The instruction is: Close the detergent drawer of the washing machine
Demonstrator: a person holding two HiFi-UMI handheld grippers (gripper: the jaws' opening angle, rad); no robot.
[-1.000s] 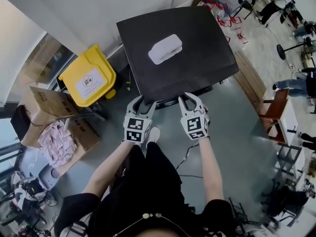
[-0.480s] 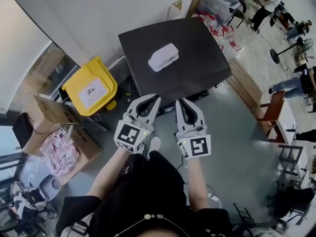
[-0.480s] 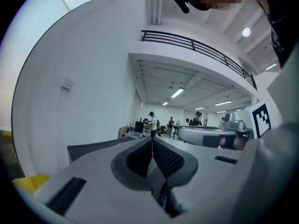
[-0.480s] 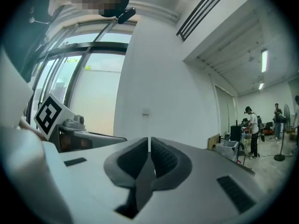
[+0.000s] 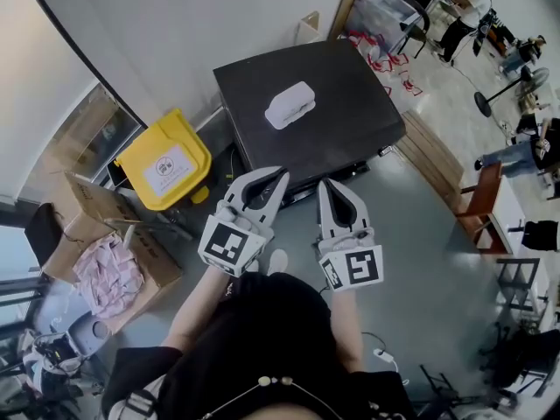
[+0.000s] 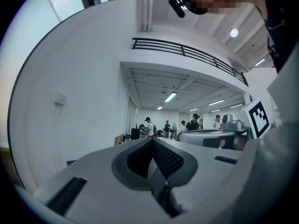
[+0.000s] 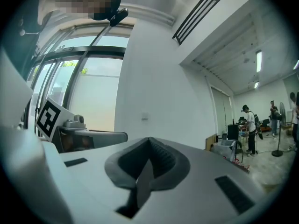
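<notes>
Head view, entries:

- Left gripper [image 5: 276, 178]: hovering with jaws pressing together, gripping nothing.
- Right gripper [image 5: 323, 185]: jaws have just been closing and are meeting, with nothing between them.
- Washing machine [image 5: 341, 103]: sitting ahead of and below both tips, with a white object [image 5: 290, 105] lying on its lid.
- Detergent drawer: hiding beneath the lid's front edge, so its position is not showing.
- Progress, judged: both tools are standing clear of the machine front, so the push is looking finished, though unconfirmed.

Your washing machine [image 5: 350, 121] is black, with a white object [image 5: 290, 105] on top. Bin [image 5: 164, 160] at left: yellow. Your left gripper [image 5: 280, 176] and right gripper [image 5: 322, 185]: grey-white, with black-and-white square markers.
</notes>
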